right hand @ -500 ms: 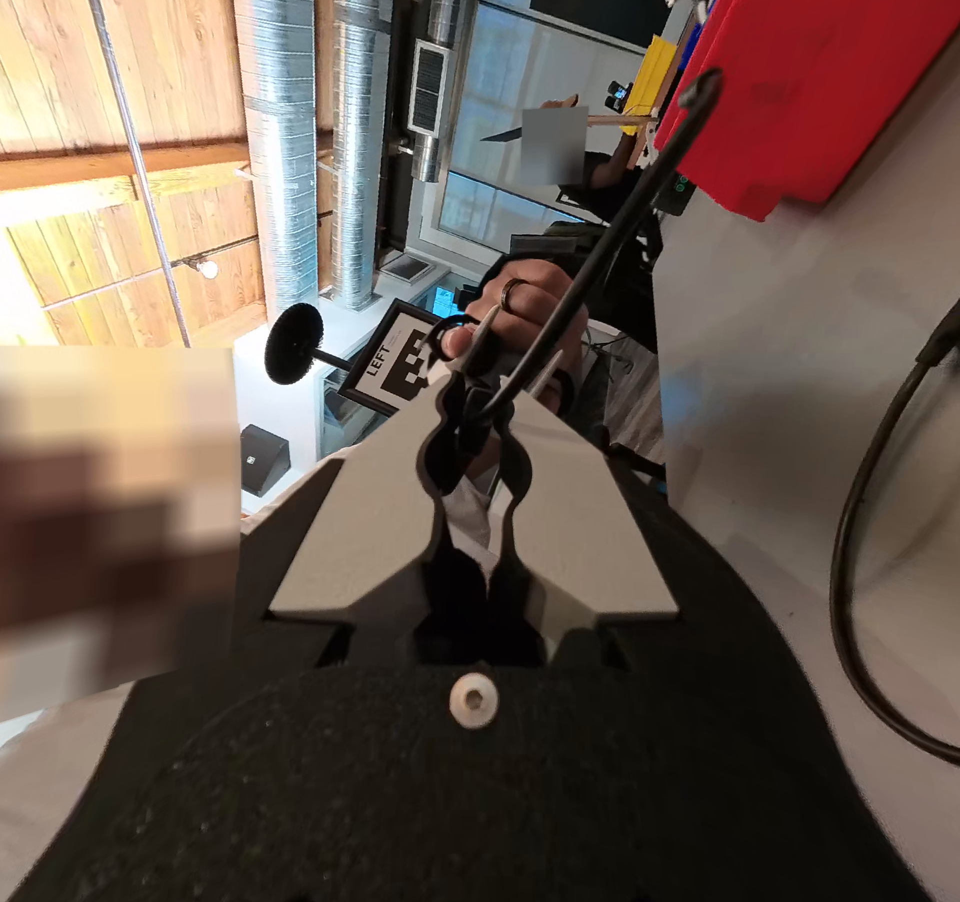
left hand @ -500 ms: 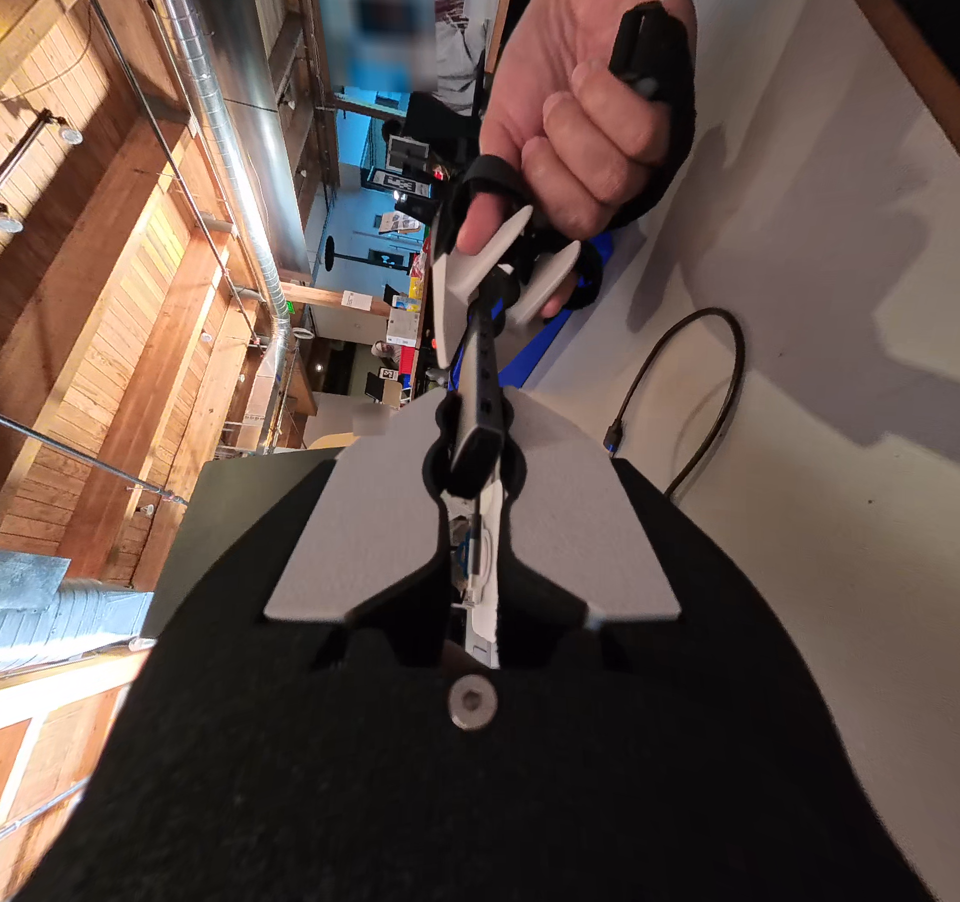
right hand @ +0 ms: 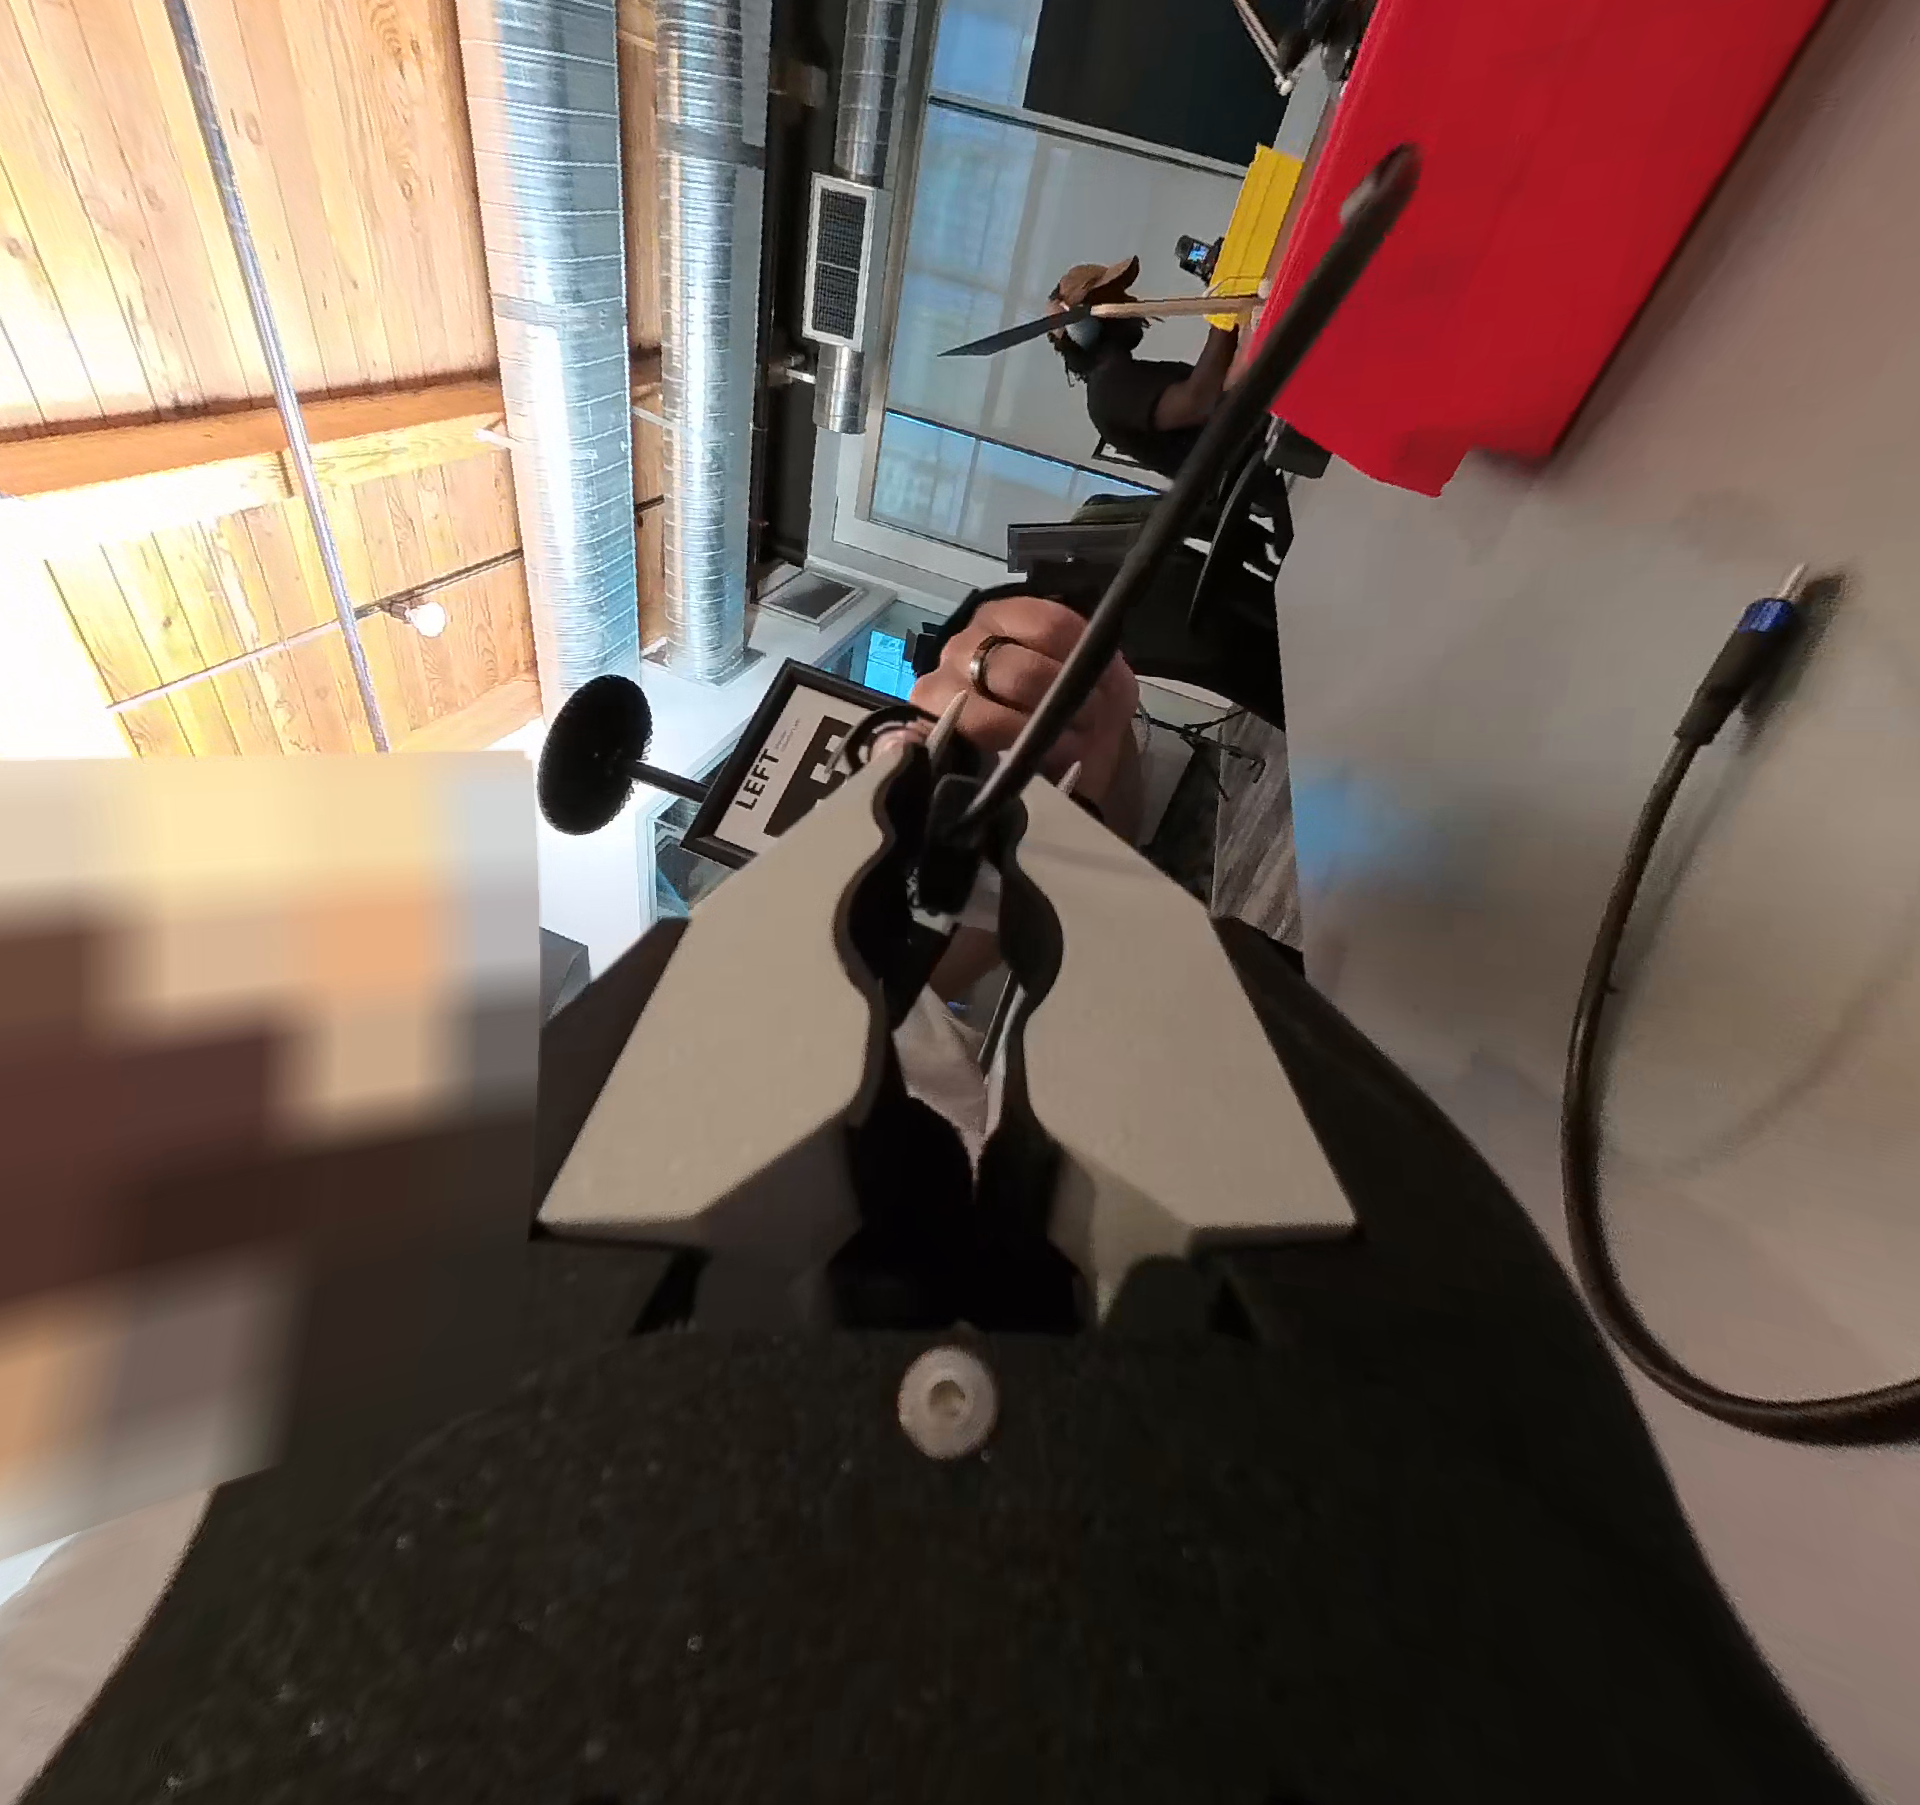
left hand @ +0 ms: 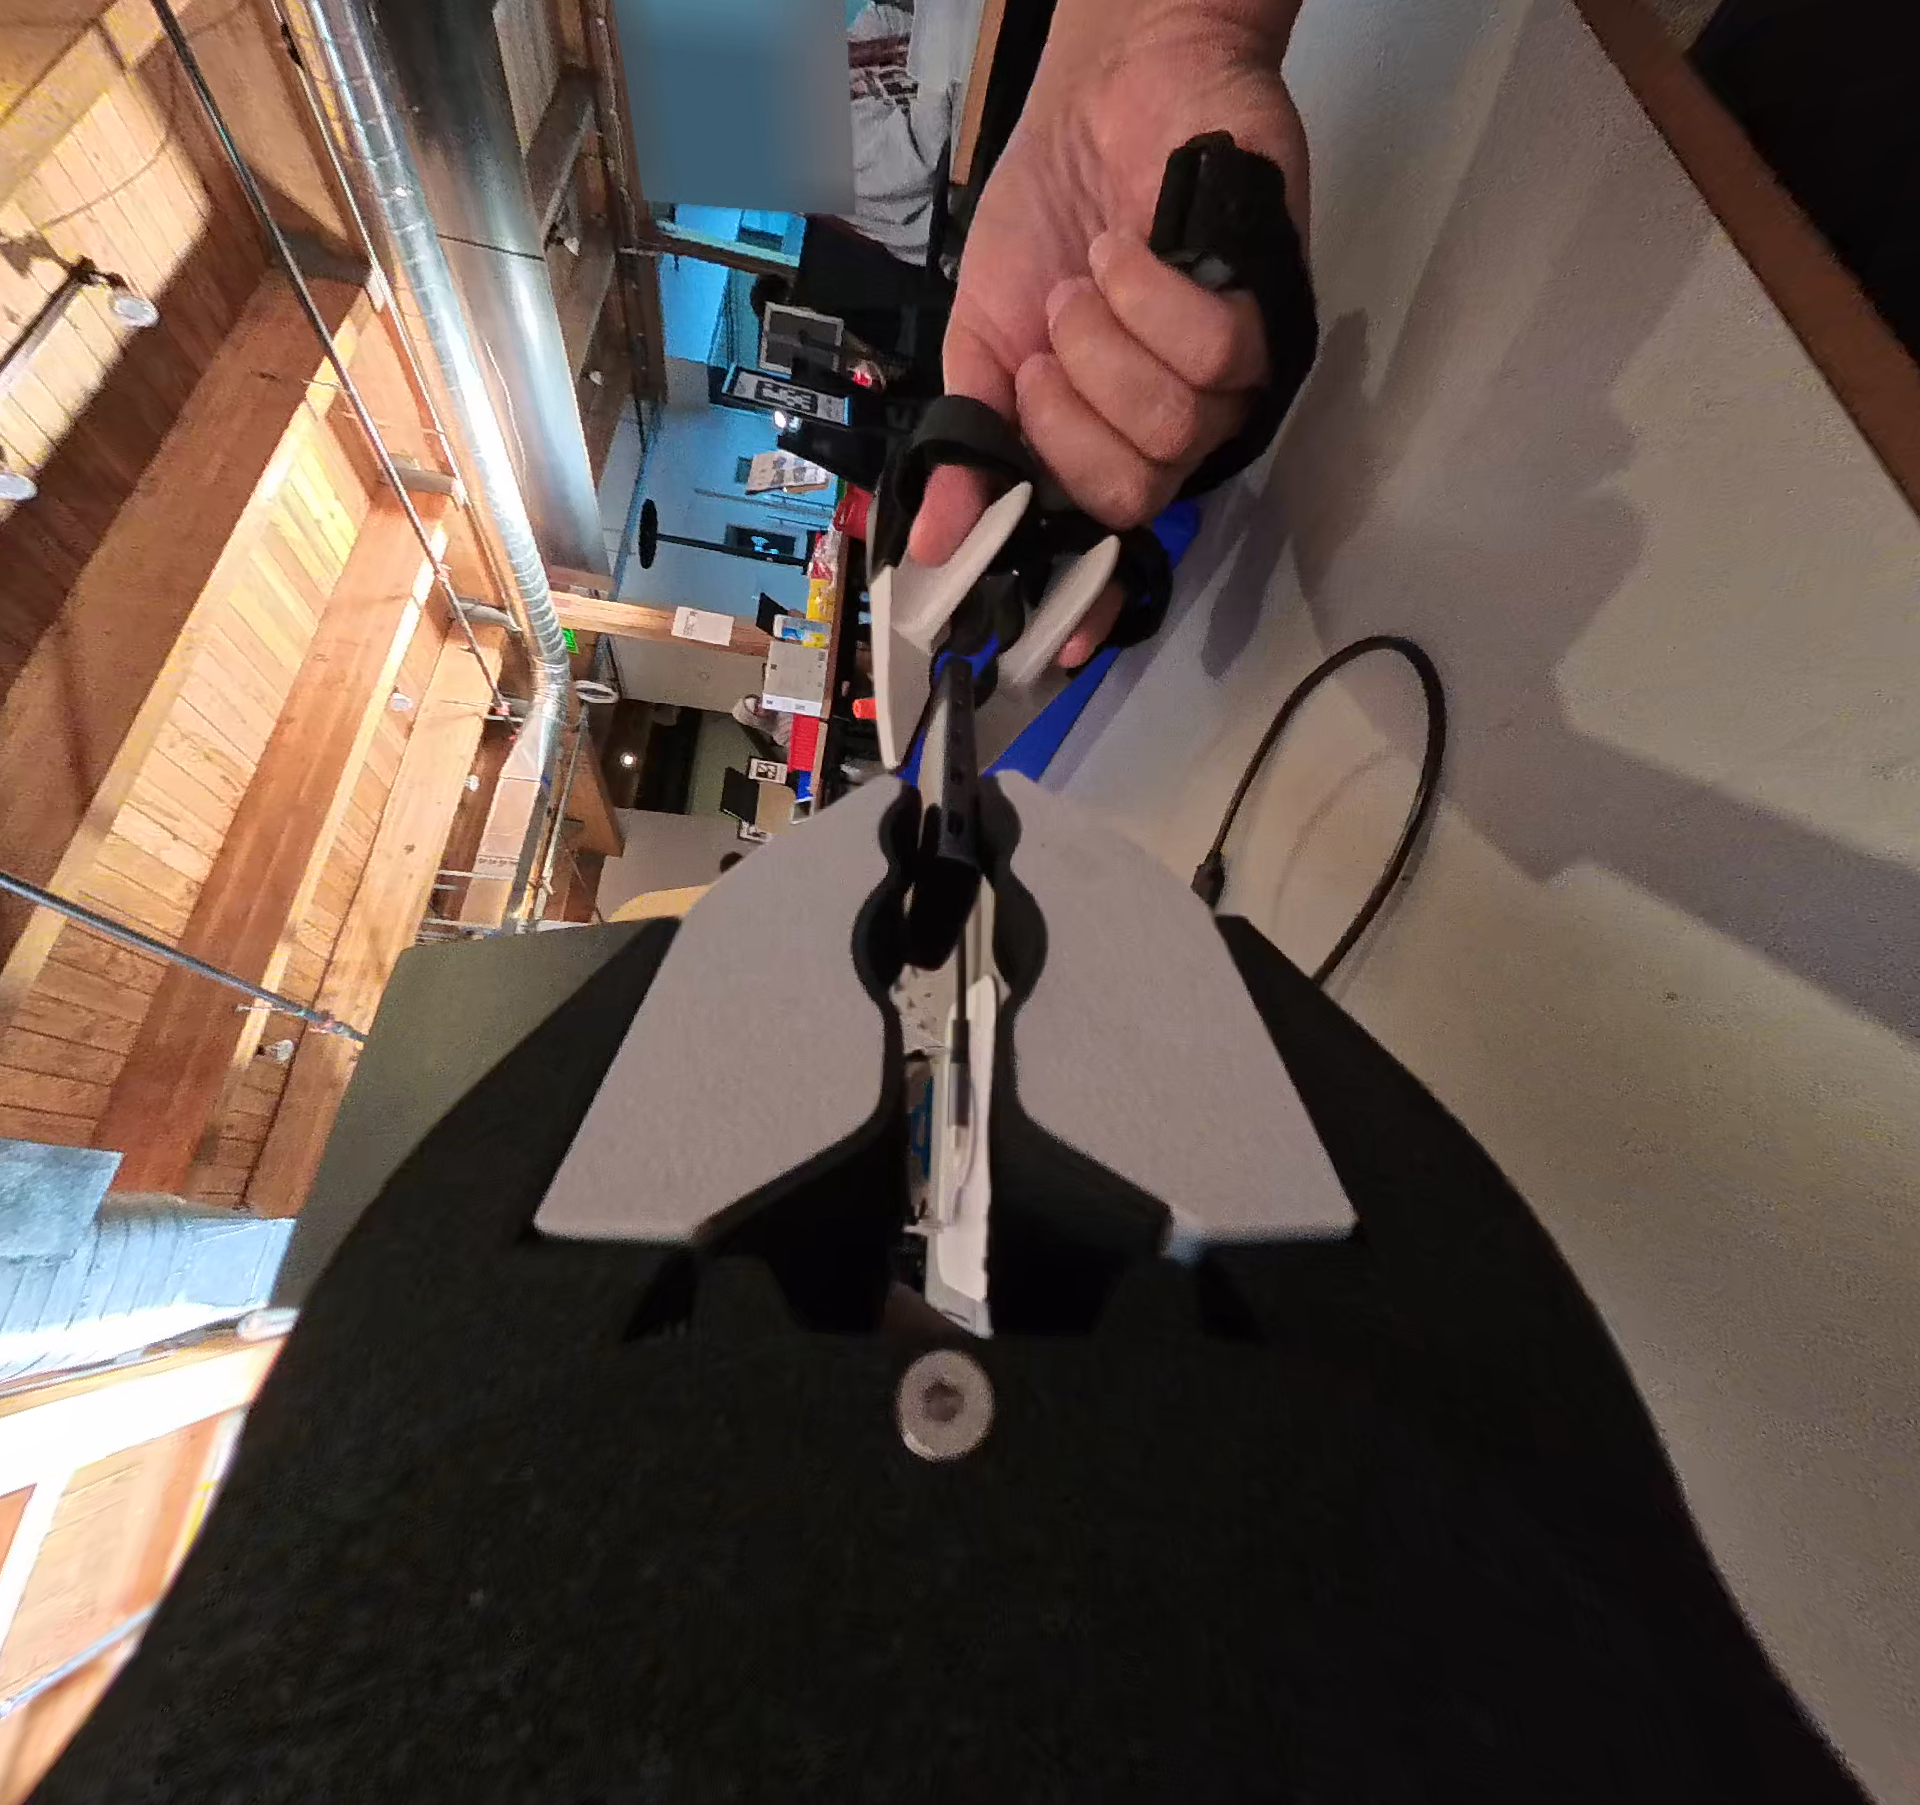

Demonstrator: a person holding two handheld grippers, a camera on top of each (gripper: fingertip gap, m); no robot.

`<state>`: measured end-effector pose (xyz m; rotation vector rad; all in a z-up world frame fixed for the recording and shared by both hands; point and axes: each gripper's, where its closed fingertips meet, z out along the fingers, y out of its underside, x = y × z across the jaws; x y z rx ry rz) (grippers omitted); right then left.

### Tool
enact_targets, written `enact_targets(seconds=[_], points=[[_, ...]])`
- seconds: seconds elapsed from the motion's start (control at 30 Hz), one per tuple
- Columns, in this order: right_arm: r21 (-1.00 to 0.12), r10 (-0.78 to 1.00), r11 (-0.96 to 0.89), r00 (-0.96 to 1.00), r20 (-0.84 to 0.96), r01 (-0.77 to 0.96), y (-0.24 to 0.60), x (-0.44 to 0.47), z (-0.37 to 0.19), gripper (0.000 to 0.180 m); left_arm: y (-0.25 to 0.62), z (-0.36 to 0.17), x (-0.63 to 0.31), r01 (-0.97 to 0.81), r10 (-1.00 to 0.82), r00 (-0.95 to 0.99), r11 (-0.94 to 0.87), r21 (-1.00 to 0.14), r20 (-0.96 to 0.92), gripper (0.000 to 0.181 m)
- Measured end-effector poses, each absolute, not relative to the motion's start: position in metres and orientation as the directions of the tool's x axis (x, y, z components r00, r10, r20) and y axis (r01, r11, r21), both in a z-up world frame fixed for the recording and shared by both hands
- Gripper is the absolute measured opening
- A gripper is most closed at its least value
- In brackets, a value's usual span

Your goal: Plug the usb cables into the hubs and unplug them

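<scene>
The left gripper (left hand: 951, 846) is clamped on a black USB hub (left hand: 954, 789), held up off the grey bench (left hand: 1714, 820). The right gripper (right hand: 951, 820) pinches a black cable (right hand: 1164, 519) at its plug end, facing the hub. Another USB cable (right hand: 1621, 976) lies looped on the bench.

Left wrist view: table (left hand: 1662, 924) on right side of frame mostly bare; a black cable loop (left hand: 1392, 716) lies at centre right, plug end just beside the left gripper (left hand: 951, 820). Straight ahead, way blocked by the right gripper (left hand: 966, 592) and the hand (left hand: 1122, 353) on it. Right wrist view: second cable (right hand: 1621, 976) curves along right edge; red bin (right hand: 1558, 176) fills upper right. Table strip btwn them open.
</scene>
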<state>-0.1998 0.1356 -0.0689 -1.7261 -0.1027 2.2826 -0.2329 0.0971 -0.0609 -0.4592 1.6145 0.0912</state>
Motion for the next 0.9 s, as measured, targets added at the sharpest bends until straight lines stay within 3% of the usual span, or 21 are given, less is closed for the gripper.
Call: enact_targets(seconds=[0.27,0.53,0.7,0.83,0.9], points=[[-0.202,0.218,-0.976,-0.348,-0.912,-0.082,0.121,-0.202,-0.061,0.008,0.096,-0.048,-0.236,-0.313,-0.27,0.023,0.913,-0.263,-0.963,0.018],[-0.185,0.199,-0.98,-0.329,-0.923,-0.073,0.123,-0.21,-0.069,0.008,0.089,-0.054,-0.239,-0.305,-0.075,-0.069,0.951,-0.051,-0.995,0.016],[-0.204,0.216,-0.976,-0.287,-0.933,-0.072,0.125,-0.211,-0.073,0.012,0.092,-0.062,-0.243,-0.314,-0.053,-0.131,0.949,-0.009,-0.99,0.011],[-0.296,0.328,-0.94,-0.211,-0.921,-0.17,0.139,-0.207,-0.071,0.011,0.104,-0.063,-0.242,-0.371,-0.096,-0.109,0.927,-0.049,-0.989,0.01],[-0.41,0.448,-0.878,-0.123,-0.886,-0.246,0.149,-0.201,-0.066,0.022,0.117,-0.058,-0.242,-0.413,-0.146,-0.038,0.903,-0.118,-0.989,0.009]])
